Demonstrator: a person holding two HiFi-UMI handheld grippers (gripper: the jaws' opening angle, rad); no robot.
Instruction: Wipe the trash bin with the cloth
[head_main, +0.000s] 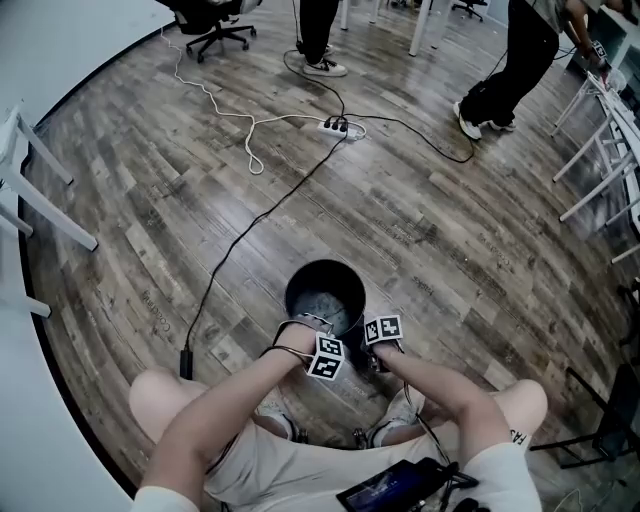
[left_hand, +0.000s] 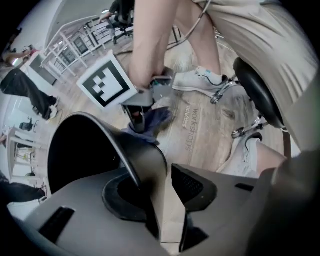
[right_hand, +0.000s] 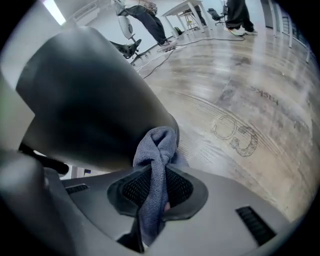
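Standing upright on the floor (head_main: 450, 230), near the middle of the head view, the bin (head_main: 322, 278) is black, round and open-topped. The cloth (right_hand: 155, 165), blue-grey and bunched, lies at the bin's outer wall on the near side. It seems to touch the wall, though the wide lens makes the contact hard to be sure of. The right tongs (right_hand: 156, 194) are clamped on that cloth, and a loose fold sticks out past the tips. The left tongs (left_hand: 162, 192) point down over the near rim with their jaws apart. The bin's wall runs between them, but a gap shows on one side, so nothing is gripped.

I judge the step in hand to be wiping the outer wall. Doing it well probably calls for the left tongs to close on the rim first, since a light bin with no hold on it would likely slide or tip under a sideways push. Then the fold, not the hard tips, should press flat on the wall and travel in overlapping strokes round the curve. Turning the bin by its rim would bring fresh wall to the cloth.

Counted: one bin, one cloth, and two tongs, each with one marker cube (head_main: 328, 357). Further out on the floor lies one power strip (head_main: 337, 125) with its cables, and two people (head_main: 520, 60) stand at the far edge.
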